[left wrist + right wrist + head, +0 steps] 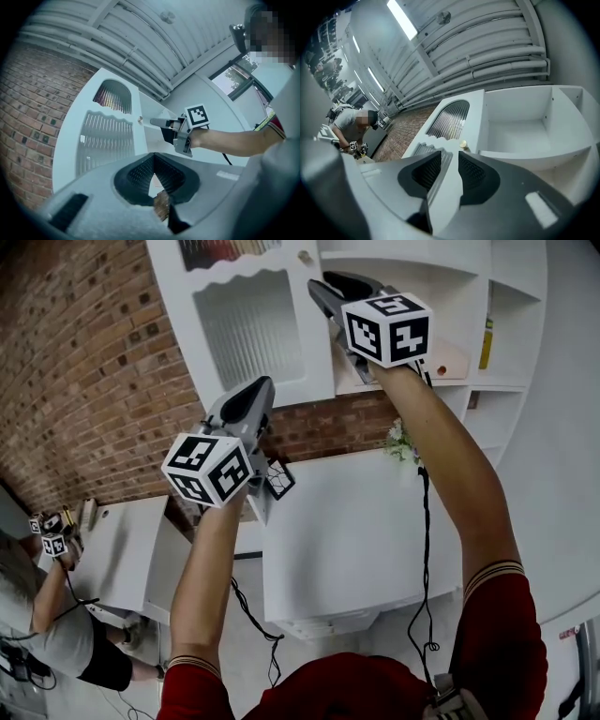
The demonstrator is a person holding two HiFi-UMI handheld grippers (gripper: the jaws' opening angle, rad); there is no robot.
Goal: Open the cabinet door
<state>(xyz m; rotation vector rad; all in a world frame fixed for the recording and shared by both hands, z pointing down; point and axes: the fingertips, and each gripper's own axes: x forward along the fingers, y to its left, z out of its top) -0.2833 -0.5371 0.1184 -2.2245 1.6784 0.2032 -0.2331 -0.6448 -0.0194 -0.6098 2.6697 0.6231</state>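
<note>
High on the red brick wall [84, 362], a white wall cabinet [412, 268] has its white cabinet door with a ribbed glass panel [248, 324] on the left, beside open white shelves. The door looks swung a little out from the cabinet front, its thick edge facing the shelves. A small pale round knob [305, 257] sits near that edge.

The right tool [449, 153] is raised to the door. Its jaws are released and stand apart, with the door's edge running between them but not pinched, and the knob is just beyond their tips.

The left tool [153, 159] is held lower, well apart from the door, its jaws clenched together on nothing.

Below the cabinet is a white tabletop [347, 521] with a small bunch of pale flowers [401, 442] near its back edge. Another person [56, 615] is working at the far left.
</note>
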